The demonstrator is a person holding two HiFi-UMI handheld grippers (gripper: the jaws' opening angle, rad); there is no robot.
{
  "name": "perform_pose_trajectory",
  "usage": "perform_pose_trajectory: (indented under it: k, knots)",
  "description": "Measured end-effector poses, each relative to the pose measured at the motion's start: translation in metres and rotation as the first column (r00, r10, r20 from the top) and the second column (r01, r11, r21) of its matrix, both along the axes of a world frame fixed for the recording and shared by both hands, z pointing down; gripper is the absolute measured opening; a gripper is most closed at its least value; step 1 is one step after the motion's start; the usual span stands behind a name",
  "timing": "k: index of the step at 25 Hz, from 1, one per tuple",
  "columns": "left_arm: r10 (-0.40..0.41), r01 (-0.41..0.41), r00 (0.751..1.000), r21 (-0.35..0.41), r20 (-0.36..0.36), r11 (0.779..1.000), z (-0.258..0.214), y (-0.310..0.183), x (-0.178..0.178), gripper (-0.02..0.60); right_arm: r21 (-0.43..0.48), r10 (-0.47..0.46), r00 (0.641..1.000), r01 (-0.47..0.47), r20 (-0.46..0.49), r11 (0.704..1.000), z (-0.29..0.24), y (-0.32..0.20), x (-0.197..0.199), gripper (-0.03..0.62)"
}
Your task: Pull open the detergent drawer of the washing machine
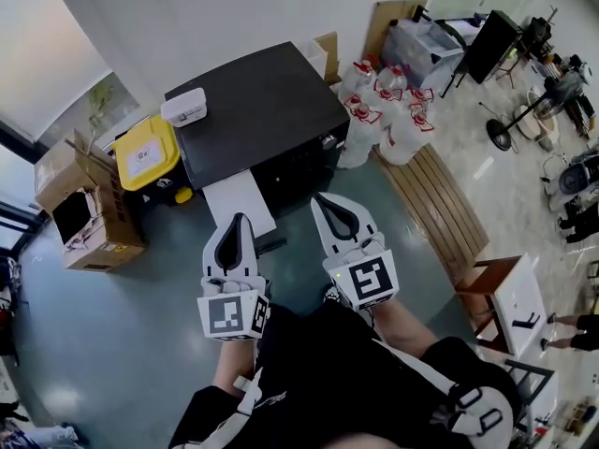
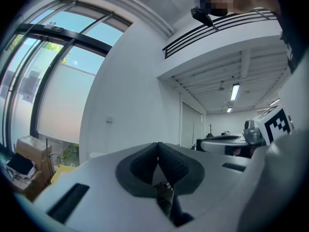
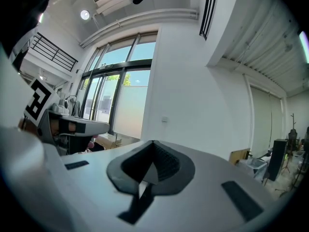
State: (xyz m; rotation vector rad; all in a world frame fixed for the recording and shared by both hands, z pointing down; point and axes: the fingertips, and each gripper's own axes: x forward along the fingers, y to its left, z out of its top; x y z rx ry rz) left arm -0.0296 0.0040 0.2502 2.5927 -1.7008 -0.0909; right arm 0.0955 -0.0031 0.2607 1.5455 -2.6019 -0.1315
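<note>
The black washing machine (image 1: 257,115) stands in front of me, seen from above in the head view. A white rectangular part (image 1: 239,206) juts out from the left of its front; I cannot tell whether it is the detergent drawer. My left gripper (image 1: 238,219) is held level just short of that part, jaws shut with nothing between them. My right gripper (image 1: 324,198) hangs beside it near the machine's front right, also shut and empty. The left gripper view (image 2: 158,144) and right gripper view (image 3: 153,142) show closed pads against walls and windows only.
A white device (image 1: 184,107) sits on the machine's top. Left of the machine are a yellow bin (image 1: 145,152) and cardboard boxes (image 1: 84,204). White jugs (image 1: 384,110) stand at its right, with a wooden bench (image 1: 435,204) and a stool (image 1: 487,279) farther right.
</note>
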Motion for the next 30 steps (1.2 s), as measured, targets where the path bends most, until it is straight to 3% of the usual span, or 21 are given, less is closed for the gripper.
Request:
perform_pose_trajectory:
  k: [30]
  knots:
    - [-0.024,0.023,1.000,0.058,0.020,0.998,-0.022,0.013,0.000,0.021,0.067,-0.046,0.999,0.048,-0.027,0.997,-0.021,0.009,-0.014,0.008]
